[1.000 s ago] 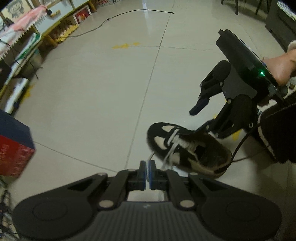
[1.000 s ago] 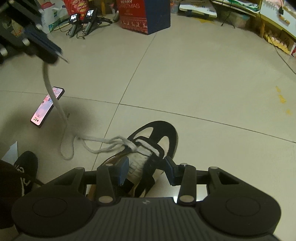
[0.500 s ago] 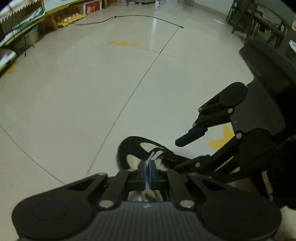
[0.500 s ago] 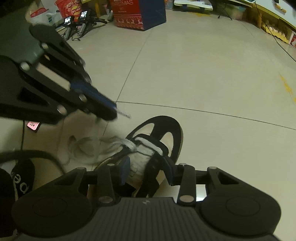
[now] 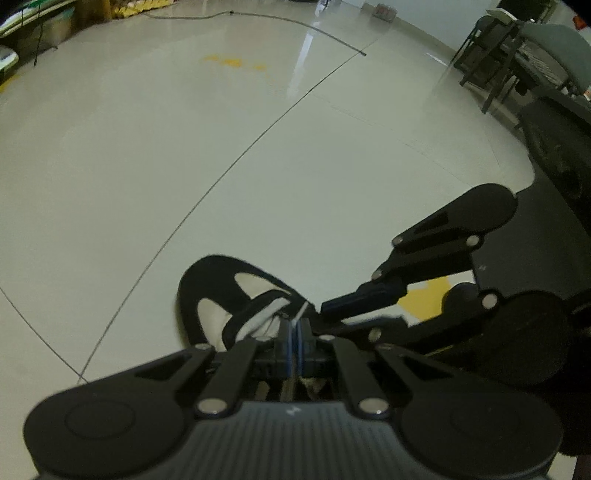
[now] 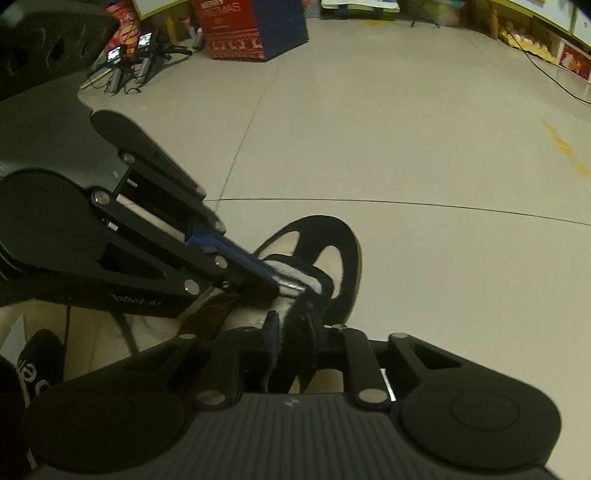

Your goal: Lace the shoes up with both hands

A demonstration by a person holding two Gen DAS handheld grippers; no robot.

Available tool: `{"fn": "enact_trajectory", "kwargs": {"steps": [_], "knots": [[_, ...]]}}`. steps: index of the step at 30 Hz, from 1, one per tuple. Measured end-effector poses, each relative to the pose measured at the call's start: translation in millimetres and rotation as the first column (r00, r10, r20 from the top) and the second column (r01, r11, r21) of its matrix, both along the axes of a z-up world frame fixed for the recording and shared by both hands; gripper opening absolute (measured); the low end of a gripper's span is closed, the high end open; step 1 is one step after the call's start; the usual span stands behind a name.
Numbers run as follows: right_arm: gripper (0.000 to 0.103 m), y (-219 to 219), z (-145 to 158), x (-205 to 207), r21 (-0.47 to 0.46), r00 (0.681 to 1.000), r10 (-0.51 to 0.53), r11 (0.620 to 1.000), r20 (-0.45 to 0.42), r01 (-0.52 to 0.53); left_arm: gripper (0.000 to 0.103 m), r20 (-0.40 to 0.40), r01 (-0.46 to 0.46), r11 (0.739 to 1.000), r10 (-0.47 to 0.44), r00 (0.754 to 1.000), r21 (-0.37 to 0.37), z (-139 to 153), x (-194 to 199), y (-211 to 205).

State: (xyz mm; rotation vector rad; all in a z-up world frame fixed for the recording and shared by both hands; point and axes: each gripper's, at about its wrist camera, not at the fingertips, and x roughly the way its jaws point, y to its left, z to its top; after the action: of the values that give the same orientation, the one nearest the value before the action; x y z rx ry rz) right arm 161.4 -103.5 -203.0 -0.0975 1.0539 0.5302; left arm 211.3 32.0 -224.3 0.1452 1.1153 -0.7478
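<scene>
Left gripper [image 5: 294,338] pinches white lace [image 5: 298,314] tip over shoe [image 5: 221,291] on floor [image 5: 184,147]; right gripper [image 6: 293,332] parted astride tongue—judged: steady eyelet, feed tip straight.

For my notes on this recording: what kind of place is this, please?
Probably a lived-in room used for recording: tiled floor, a Christmas-printed box, chairs at the edge, and small devices on stands.

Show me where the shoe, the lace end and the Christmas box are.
shoe [image 5: 207,284], left wrist view, black toe cap.
lace end [image 5: 300,313], left wrist view, white tip above the pads.
Christmas box [image 6: 236,29], right wrist view, red front face.
</scene>
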Motion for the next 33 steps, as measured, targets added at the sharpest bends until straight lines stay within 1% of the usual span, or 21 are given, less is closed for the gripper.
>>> {"fn": "enact_trajectory", "kwargs": {"steps": [4, 6, 8, 10, 11, 15, 18, 22, 25, 29, 33], "knots": [[0.011, -15, -3, -1, 0.060, 0.998, -0.065, 0.996, -0.003, 0.065, 0.003, -0.022, -0.018, 1.000, 0.018, 1.000, -0.011, -8, -2, 1], [0.011, -26, -6, 1, 0.126, 0.992, -0.118, 0.985, -0.035, 0.122, 0.003, -0.023, -0.022, 1.000, 0.022, 1.000, -0.009, -11, -3, -1], [0.011, -42, -12, 4, 0.212, 0.978, -0.183, 0.957, -0.096, 0.200, 0.003, -0.025, -0.031, 1.000, 0.031, 0.999, -0.006, -13, -3, -3], [0.011, -58, -20, 6, 0.297, 0.957, -0.239, 0.913, -0.166, 0.280, 0.003, -0.034, -0.052, 0.999, 0.052, 0.998, -0.010, -15, -3, -3], [0.011, -62, -23, 7, 0.321, 0.949, -0.254, 0.897, -0.188, 0.304, 0.003, -0.043, -0.070, 0.997, 0.069, 0.997, -0.016, -17, -3, -3], [0.011, -71, -27, 6, 0.367, 0.928, -0.284, 0.859, -0.240, 0.357, 0.003, -0.090, -0.149, 0.988, 0.145, 0.985, -0.040, -24, 0, 2], [0.011, -77, -30, 6, 0.398, 0.911, -0.302, 0.827, -0.280, 0.397, 0.003, -0.109, -0.191, 0.980, 0.185, 0.977, -0.053, -26, 0, 4], [0.011, -86, -34, 6, 0.435, 0.885, -0.324, 0.780, -0.334, 0.449, 0.003, -0.158, -0.259, 0.962, 0.243, 0.957, -0.088, -30, 2, 13], [0.011, -87, -37, 6, 0.441, 0.881, -0.326, 0.772, -0.343, 0.458, 0.003, -0.176, -0.272, 0.958, 0.253, 0.951, -0.094, -29, 3, 15], [0.012, -87, -39, 7, 0.443, 0.880, -0.326, 0.770, -0.346, 0.460, 0.003, -0.179, -0.256, 0.962, 0.236, 0.955, -0.098, -28, 3, 13], [0.012, -88, -40, 7, 0.445, 0.878, -0.326, 0.766, -0.350, 0.463, 0.003, -0.161, -0.247, 0.963, 0.227, 0.960, -0.112, -28, -1, 12]]}}
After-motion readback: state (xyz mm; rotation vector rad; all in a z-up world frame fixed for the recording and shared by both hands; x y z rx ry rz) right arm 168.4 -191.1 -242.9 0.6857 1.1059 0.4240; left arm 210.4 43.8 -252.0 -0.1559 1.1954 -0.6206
